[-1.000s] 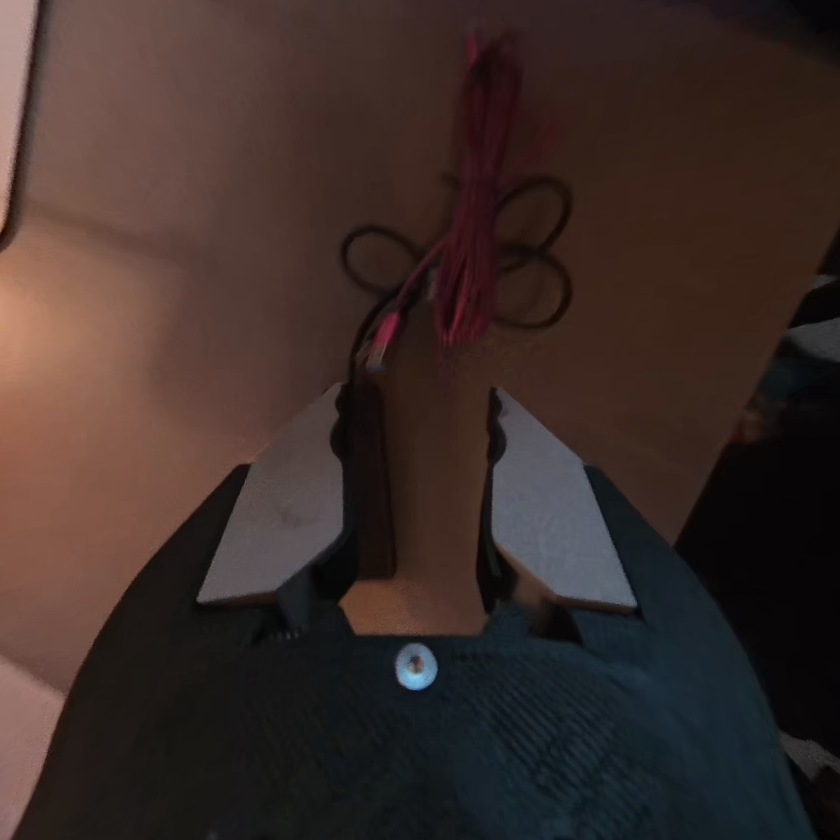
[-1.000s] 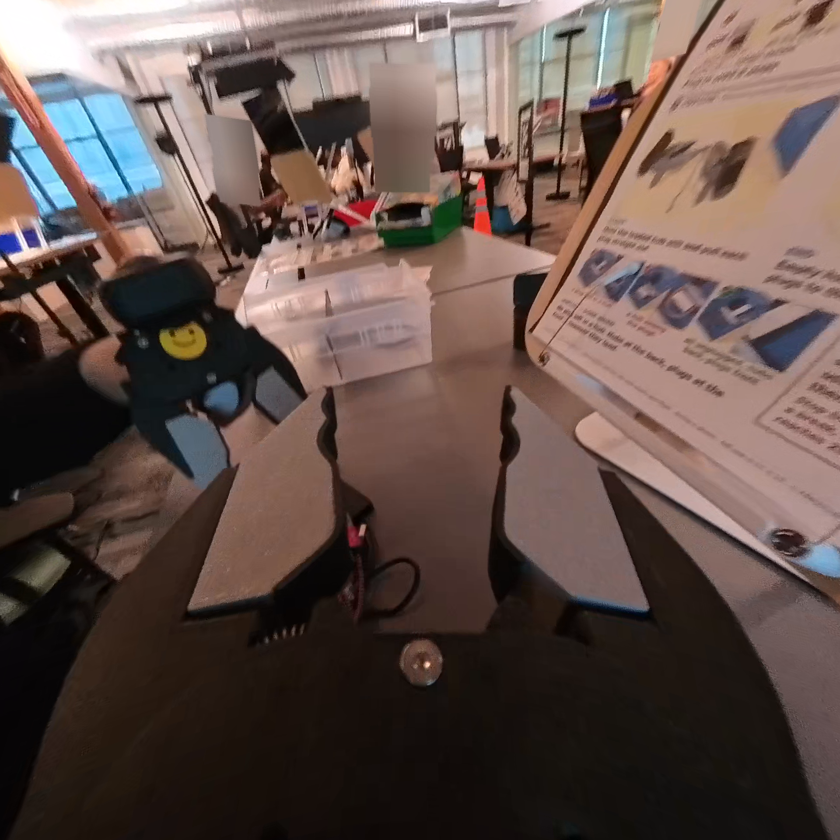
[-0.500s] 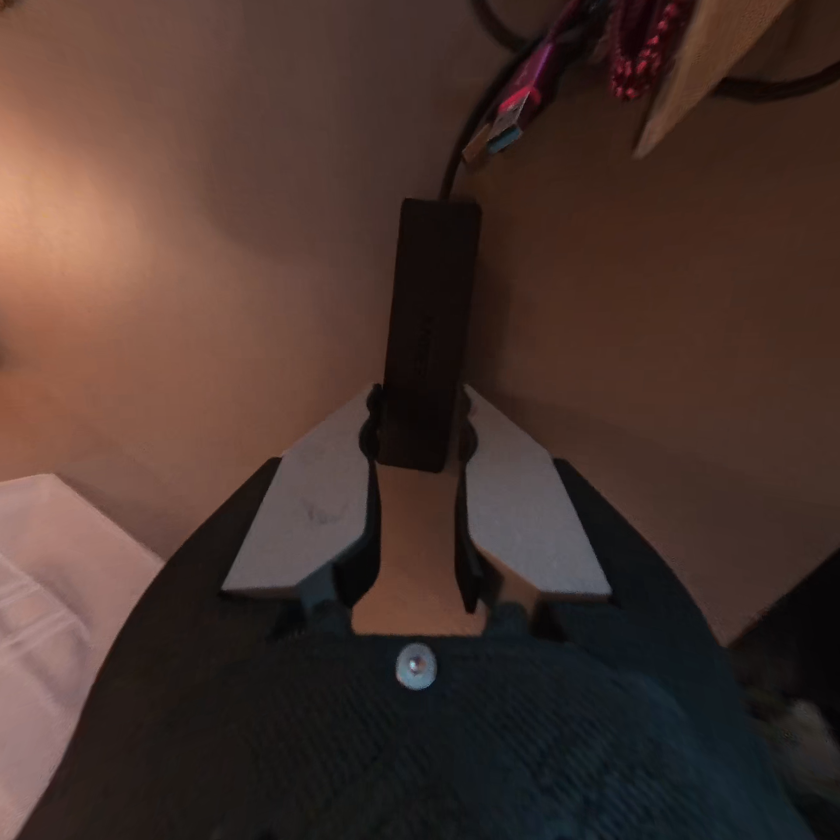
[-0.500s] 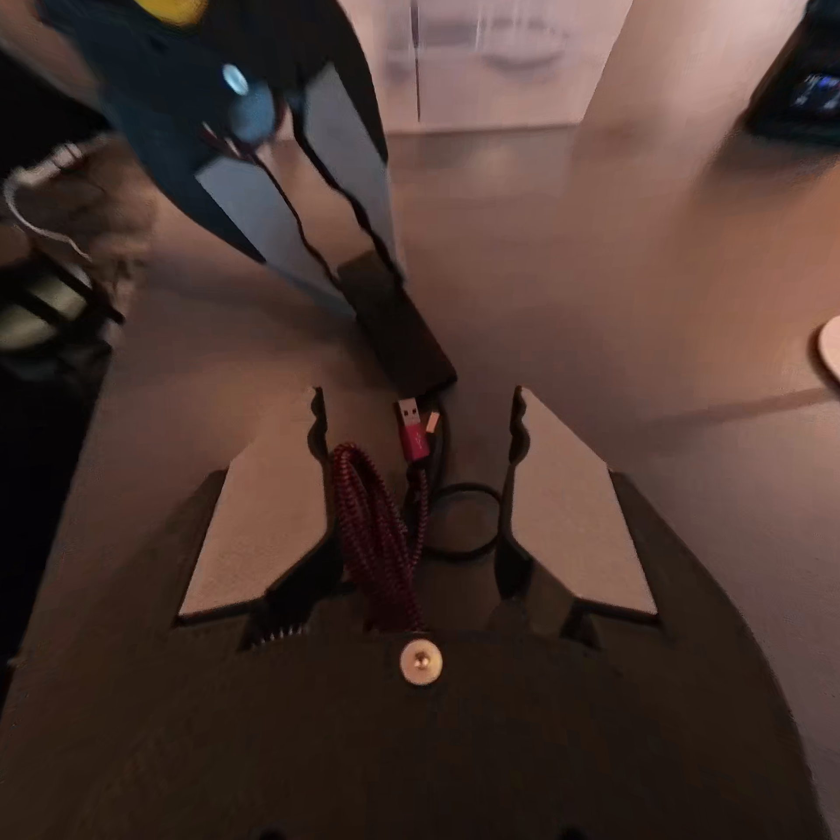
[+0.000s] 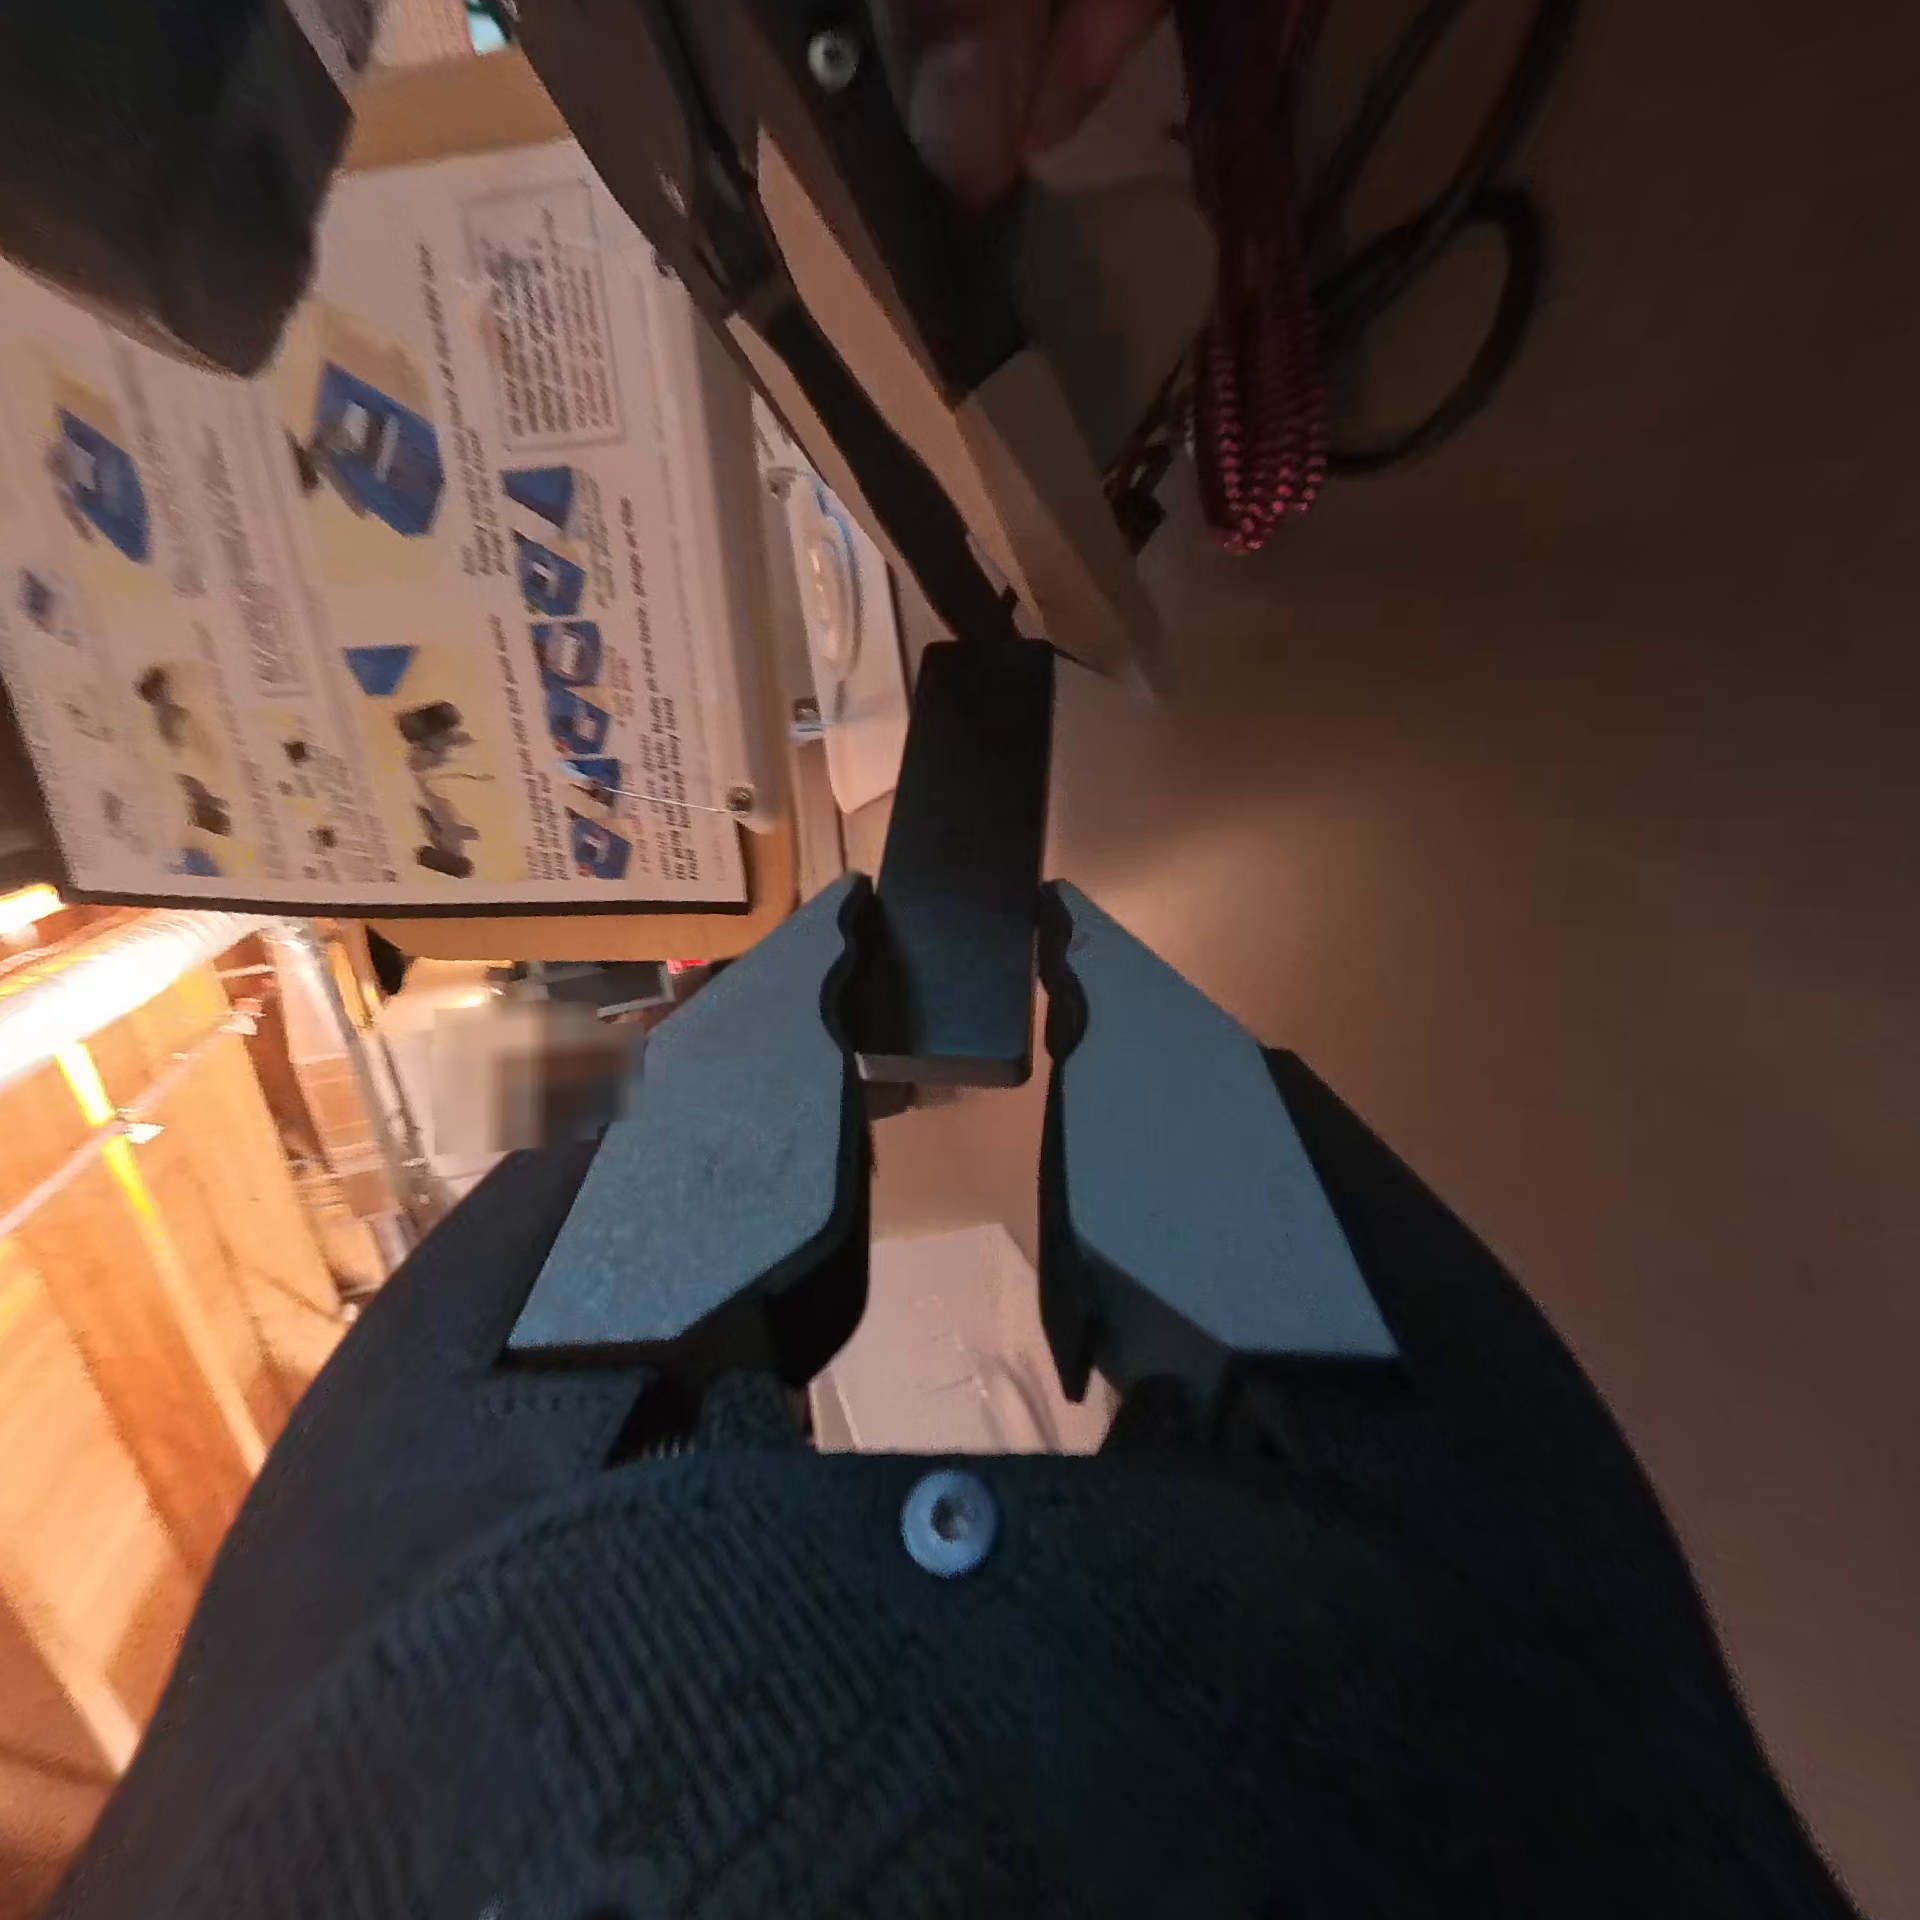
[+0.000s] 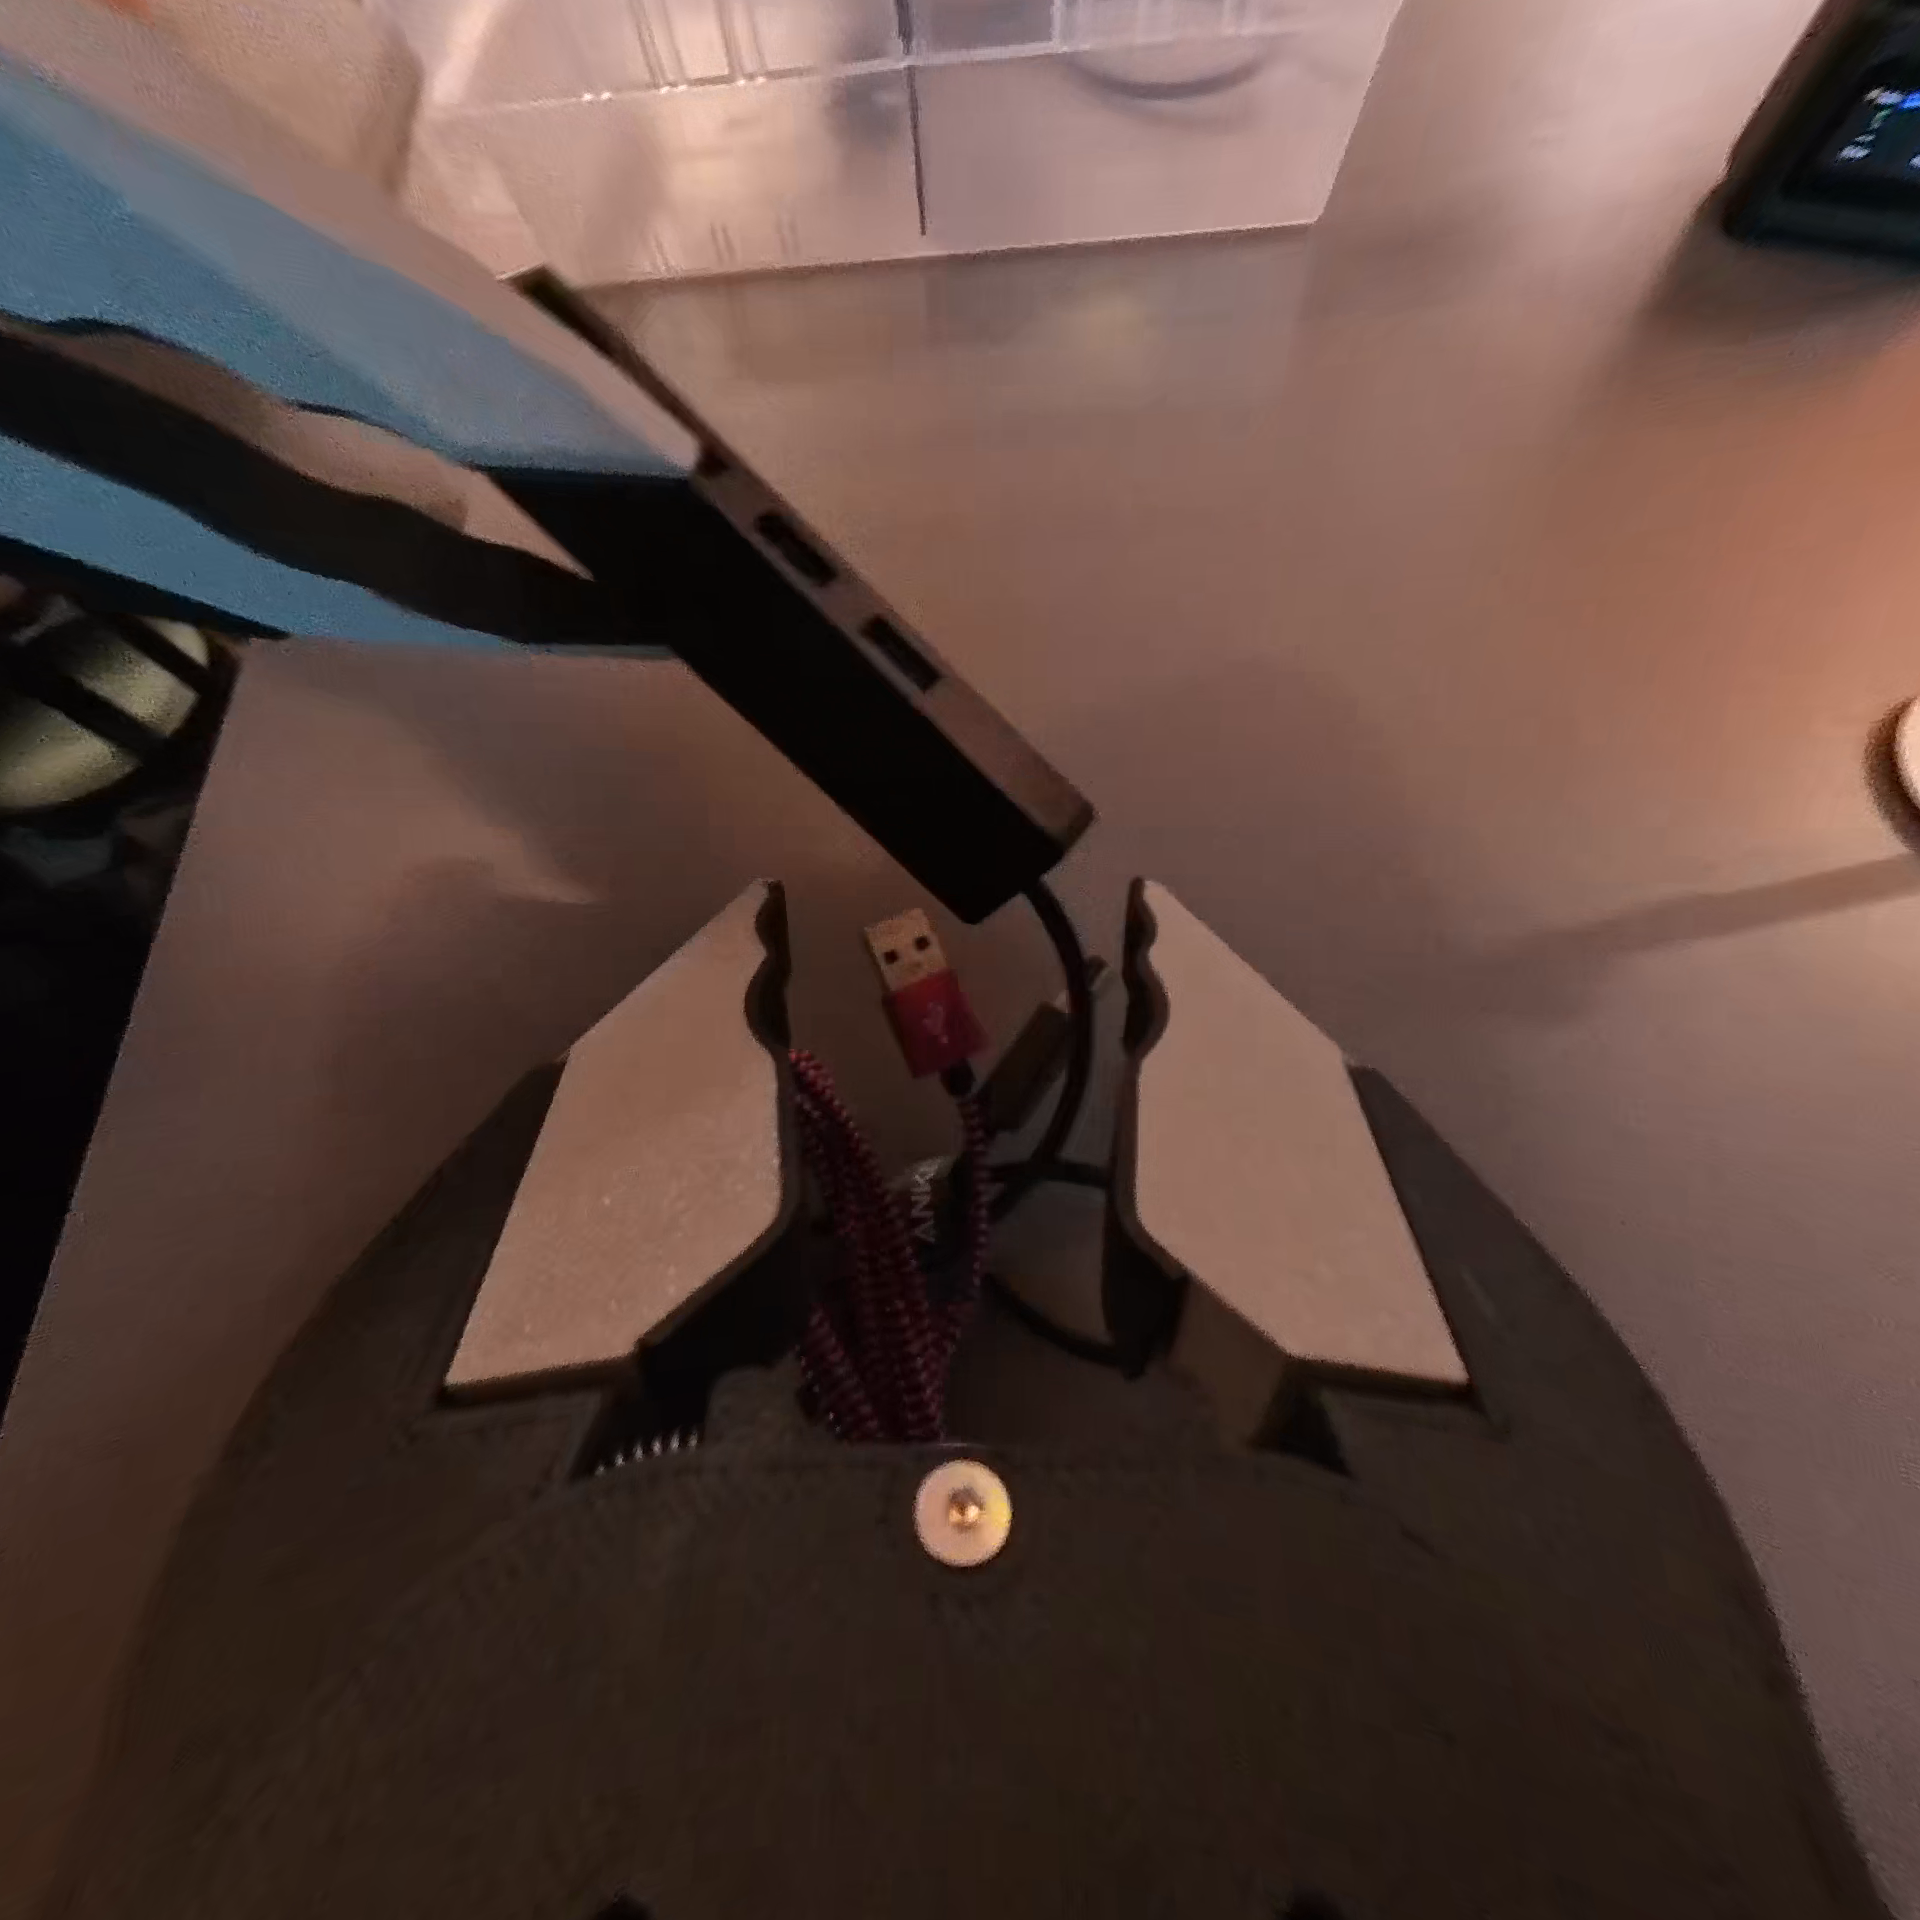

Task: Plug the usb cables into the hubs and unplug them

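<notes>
Hub (image 5: pixel 961 852), clamped in left jaws, now lifted off table (image 6: pixel 1351 623).

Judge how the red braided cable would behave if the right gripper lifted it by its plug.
Probably floppy: the red braided cable lies bundled in loops. Its plug looks rigid, so graspable. The bundle would likely dangle beneath the open right gripper.

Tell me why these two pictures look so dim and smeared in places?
Left wrist view: warm, dim light; the poster and the right gripper are motion-blurred, while the left gripper and black hub stay sharp. Right wrist view: dim too; the red plug is crisp, the clear box behind is soft.
</notes>
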A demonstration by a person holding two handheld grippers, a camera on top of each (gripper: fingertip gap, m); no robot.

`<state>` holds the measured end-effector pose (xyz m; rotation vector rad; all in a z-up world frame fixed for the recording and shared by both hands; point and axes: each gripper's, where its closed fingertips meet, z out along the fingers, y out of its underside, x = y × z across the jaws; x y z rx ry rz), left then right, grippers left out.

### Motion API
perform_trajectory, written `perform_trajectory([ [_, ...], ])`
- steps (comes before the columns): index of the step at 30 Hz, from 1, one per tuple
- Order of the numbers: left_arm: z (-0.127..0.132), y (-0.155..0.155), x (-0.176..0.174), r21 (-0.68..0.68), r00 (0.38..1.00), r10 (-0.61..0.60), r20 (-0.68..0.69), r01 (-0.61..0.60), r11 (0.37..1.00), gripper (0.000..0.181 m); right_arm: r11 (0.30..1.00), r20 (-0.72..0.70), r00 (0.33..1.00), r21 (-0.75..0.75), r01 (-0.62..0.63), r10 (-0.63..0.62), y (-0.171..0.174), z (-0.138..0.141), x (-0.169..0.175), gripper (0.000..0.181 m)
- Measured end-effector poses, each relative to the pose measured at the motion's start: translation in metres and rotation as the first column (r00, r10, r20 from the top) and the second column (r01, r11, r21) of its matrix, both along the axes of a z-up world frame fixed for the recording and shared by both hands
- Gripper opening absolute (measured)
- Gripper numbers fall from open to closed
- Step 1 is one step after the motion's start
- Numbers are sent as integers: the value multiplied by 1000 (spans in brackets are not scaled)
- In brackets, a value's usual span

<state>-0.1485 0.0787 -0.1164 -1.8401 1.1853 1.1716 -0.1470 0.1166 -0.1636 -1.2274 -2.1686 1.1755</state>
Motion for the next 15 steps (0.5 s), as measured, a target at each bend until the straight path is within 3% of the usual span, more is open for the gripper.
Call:
perform_trajectory([
  [5, 4, -2, 6, -8, 989, -30, -145, 29, 1000, 29, 994, -120, 991, -87, -65, 55, -2, 29, 5, 62],
  [9, 6, -4, 27, 12, 928, -107, -358, 120, 993, 29, 985, -136, 984, -112, -134, 119, -7, 28, 11, 41],
  [13, 5, -6, 29, 34, 909, -134, -394, 160, 987, 28, 989, -167, 978, -61, -133, 121, 3, 31, 13, 15],
  [14, 9, -7, 23, 61, 922, -118, -369, 151, 987, 0, 992, -190, 975, -31, -120, 112, 8, 33, 12, 12],
  [15, 10, -8, 21, 77, 941, -129, -312, 160, 984, 0, 995, -212, 972, -2, -102, 99, 11, 35, 11, 9],
])
